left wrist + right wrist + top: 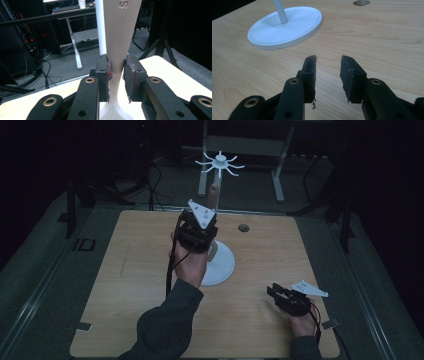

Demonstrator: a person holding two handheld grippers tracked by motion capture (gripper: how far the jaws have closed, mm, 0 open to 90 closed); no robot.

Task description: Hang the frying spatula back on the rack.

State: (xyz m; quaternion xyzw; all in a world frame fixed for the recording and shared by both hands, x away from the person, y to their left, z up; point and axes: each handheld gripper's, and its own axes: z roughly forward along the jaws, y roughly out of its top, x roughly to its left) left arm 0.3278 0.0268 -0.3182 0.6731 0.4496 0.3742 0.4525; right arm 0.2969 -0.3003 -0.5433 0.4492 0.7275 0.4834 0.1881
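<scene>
A white stand has a round base [222,265], a thin pole [101,30] and a spoked top [220,163]; it rises from the middle of the wooden table [125,270]. My left gripper [210,215] is lifted above the base, shut on the narrow neck of a beige flared piece [120,30] marked with an "S", held upright just in front of the pole. The piece [214,195] sticks up past the gripper. My right gripper [274,291] rests low near the front right of the table, open with nothing between its fingers [348,72]. The base [287,25] lies ahead of it.
A round hole [243,227] is set in the table behind the stand, also in the right gripper view as the hole [361,2]. Beyond the far edge stand white desk legs [277,175] and floor cables [155,190]. Tape marks [82,326] sit at the front corners.
</scene>
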